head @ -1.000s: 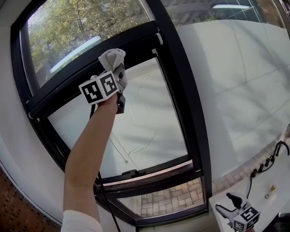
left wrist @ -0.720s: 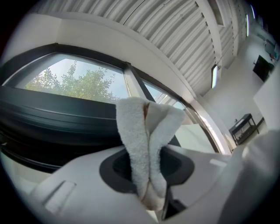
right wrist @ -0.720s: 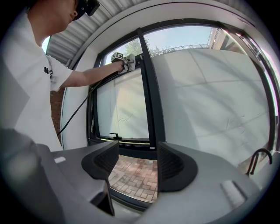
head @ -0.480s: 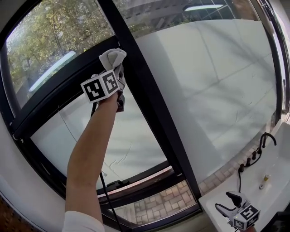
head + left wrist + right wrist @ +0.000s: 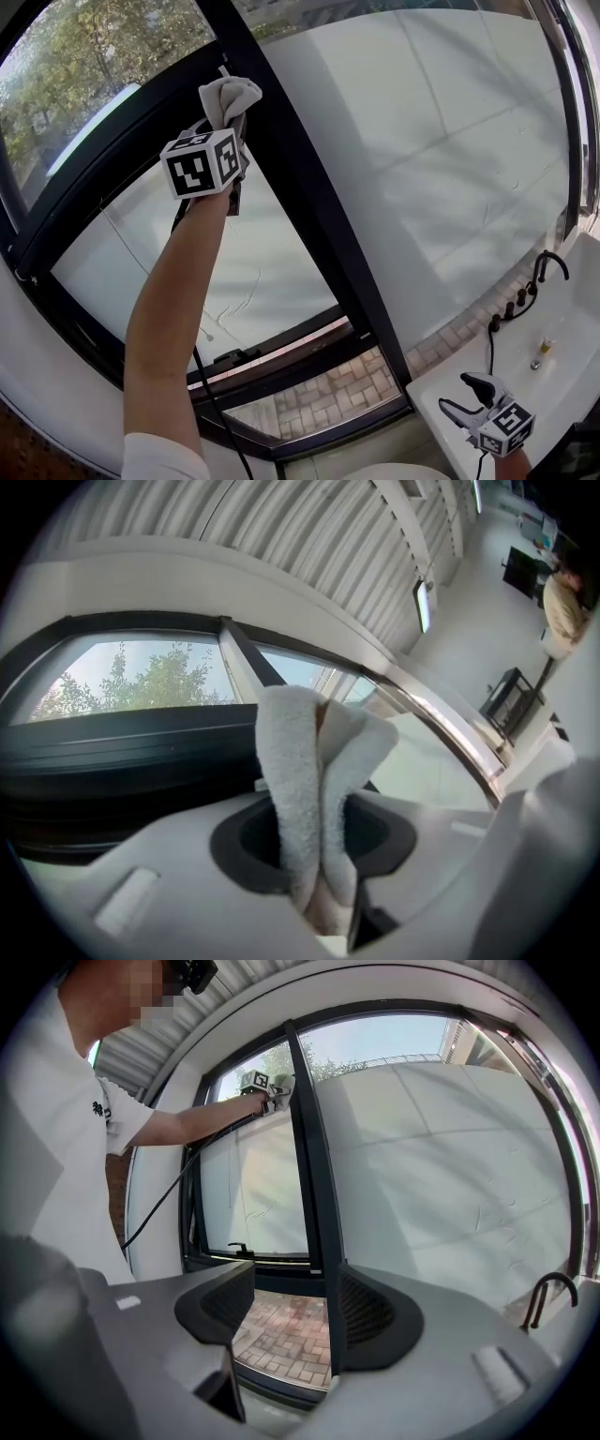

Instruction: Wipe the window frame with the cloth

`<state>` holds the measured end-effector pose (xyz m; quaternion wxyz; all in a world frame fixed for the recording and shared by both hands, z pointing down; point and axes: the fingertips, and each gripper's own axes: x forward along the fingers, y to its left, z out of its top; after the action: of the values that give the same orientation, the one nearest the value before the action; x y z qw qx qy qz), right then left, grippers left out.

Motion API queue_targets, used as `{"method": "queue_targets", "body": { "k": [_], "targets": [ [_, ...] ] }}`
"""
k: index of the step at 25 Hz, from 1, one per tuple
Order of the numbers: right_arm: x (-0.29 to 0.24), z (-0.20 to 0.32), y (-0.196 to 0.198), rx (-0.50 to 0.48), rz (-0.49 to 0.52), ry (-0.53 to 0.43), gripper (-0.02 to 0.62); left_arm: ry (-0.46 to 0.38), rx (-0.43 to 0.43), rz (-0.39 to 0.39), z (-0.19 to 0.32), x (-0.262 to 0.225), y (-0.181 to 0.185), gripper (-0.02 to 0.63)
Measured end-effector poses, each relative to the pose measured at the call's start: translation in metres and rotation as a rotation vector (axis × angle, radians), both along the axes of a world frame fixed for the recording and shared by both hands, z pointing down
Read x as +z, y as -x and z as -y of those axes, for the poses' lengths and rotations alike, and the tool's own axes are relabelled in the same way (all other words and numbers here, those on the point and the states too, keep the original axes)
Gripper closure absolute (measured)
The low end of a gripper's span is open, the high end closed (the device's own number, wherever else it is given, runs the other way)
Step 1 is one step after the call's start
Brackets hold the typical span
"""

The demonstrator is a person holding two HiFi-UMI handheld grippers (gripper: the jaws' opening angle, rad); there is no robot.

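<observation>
My left gripper (image 5: pixel 225 117) is raised high on an outstretched arm and shut on a pale grey cloth (image 5: pixel 228 98). The cloth presses against the black window frame (image 5: pixel 281 178) where the slanted upright meets the crossbar. In the left gripper view the folded cloth (image 5: pixel 314 799) sticks up between the jaws, with the dark frame (image 5: pixel 122 752) close behind it. My right gripper (image 5: pixel 466 396) hangs low at the bottom right, open and holding nothing. In the right gripper view the frame's upright (image 5: pixel 314 1194) runs between the jaws far off, and the left gripper (image 5: pixel 272 1091) shows at its top.
A window handle (image 5: pixel 234 357) sits on the lower sash. A white sink (image 5: pixel 562 347) with a black tap (image 5: pixel 544 267) and a black cable lies at the lower right. A cable (image 5: pixel 211 394) trails down from the left arm. Brick paving (image 5: pixel 319 398) shows through the lower pane.
The left gripper with the cloth has slid along the crossbar to the slanted upright. The head view has swung right. The right gripper has stayed low.
</observation>
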<state>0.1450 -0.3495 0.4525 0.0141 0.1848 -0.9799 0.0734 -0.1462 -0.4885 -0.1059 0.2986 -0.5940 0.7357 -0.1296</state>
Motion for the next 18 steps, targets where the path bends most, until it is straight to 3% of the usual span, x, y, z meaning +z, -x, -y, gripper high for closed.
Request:
{"method": "queue_targets", "body": {
  "k": [6, 18],
  "targets": [
    [0.001, -0.004, 0.009, -0.022, -0.007, 0.003, 0.316, 0.042, 0.008, 0.016, -0.001, 0.041, -0.002, 0.472],
    [-0.008, -0.018, 0.019, -0.064, -0.031, -0.02, 0.316, 0.147, 0.009, 0.06, 0.003, 0.178, -0.007, 0.472]
  ]
}}
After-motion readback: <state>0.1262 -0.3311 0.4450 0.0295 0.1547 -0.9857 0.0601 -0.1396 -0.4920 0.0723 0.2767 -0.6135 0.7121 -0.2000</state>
